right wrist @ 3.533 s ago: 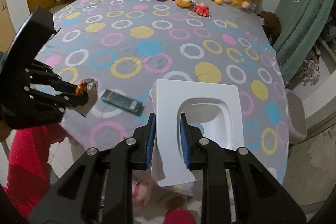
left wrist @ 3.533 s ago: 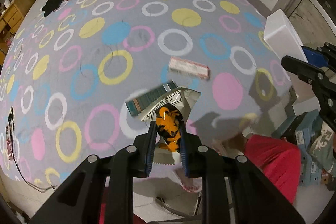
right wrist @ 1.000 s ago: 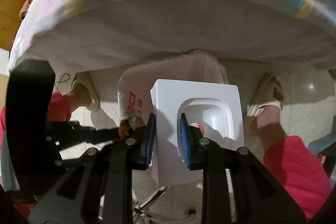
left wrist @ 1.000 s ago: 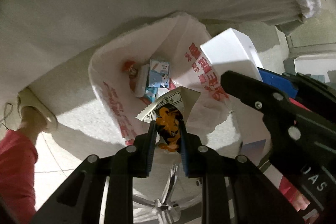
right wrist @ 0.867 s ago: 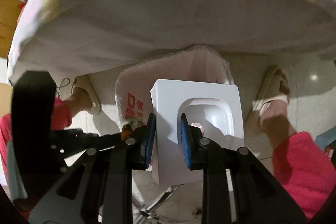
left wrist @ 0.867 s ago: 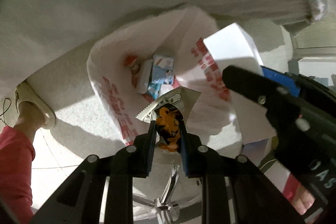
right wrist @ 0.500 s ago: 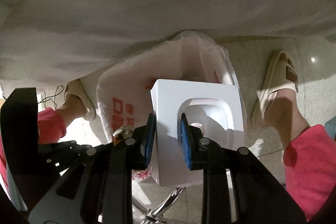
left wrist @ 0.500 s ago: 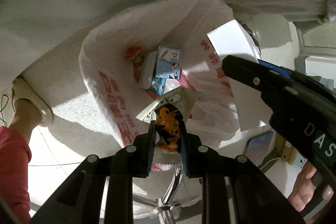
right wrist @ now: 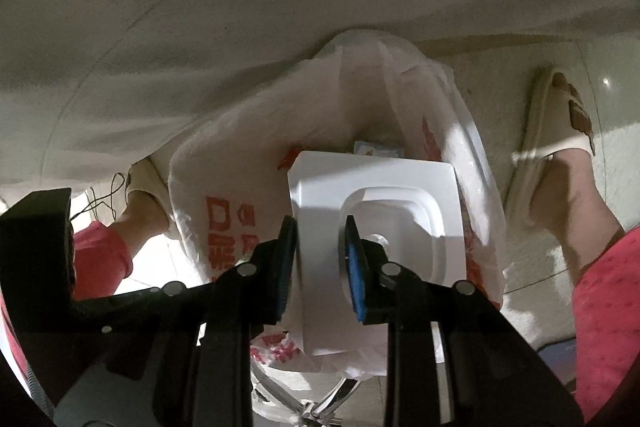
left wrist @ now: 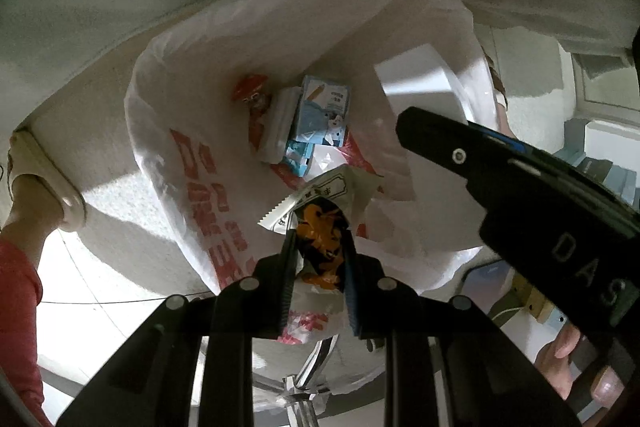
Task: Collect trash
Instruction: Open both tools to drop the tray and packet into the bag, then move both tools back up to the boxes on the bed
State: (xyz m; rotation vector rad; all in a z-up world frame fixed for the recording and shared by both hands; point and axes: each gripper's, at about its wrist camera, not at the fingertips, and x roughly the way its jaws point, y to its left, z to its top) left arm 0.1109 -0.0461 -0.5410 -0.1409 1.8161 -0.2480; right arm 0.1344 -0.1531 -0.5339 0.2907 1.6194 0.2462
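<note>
Carton (left wrist: 323, 109) in bag (left wrist: 192, 131): left cam only.

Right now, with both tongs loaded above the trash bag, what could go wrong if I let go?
1. The white tray in the right tongs is wide and may catch the white bag's floppy rim rather than drop in.
2. The snack wrapper in the left tongs hangs near the bag's front rim; being light, it may flutter out onto the floor.
</note>
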